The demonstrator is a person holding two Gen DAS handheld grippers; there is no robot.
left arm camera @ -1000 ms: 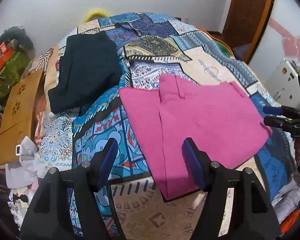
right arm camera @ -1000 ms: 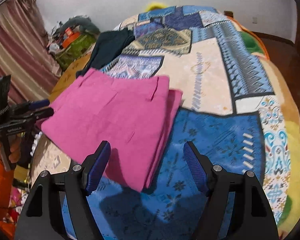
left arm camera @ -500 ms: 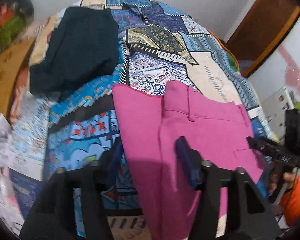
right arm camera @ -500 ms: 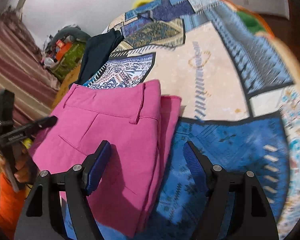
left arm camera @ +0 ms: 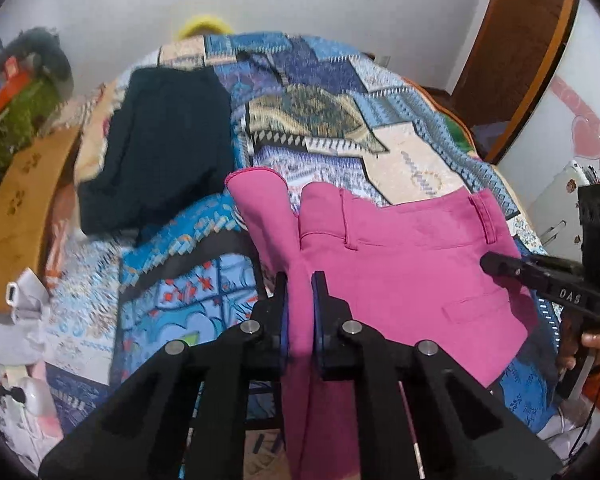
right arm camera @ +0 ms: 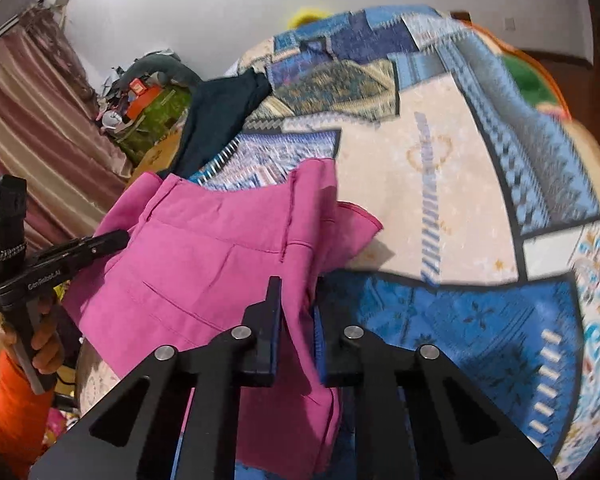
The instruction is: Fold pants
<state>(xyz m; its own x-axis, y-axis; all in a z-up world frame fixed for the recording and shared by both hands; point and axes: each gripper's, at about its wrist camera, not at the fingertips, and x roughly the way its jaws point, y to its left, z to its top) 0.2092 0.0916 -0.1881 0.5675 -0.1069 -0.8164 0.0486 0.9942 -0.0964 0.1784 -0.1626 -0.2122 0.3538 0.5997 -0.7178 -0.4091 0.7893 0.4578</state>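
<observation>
Left claw (left arm camera: 300,300) clamps the near edge of the folded bright-pink cotton pants (left arm camera: 412,264); right claw (right arm camera: 298,308) clamps the opposite near edge. Pants lie on the blue patchwork-print bed cover (right arm camera: 460,184), already doubled, waistband far. Judged: final fold pending. Dark navy folded garment (left arm camera: 160,152) lies beyond, well apart; nothing seems to block the fold.

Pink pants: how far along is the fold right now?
Done: the pink pants lie folded over on the patchwork bedspread, waistband on top. In hand: left tongs and right tongs are each shut on an edge, fabric lifted. Left: carry the next fold over and lay it flat. A dark garment sits aside.
</observation>
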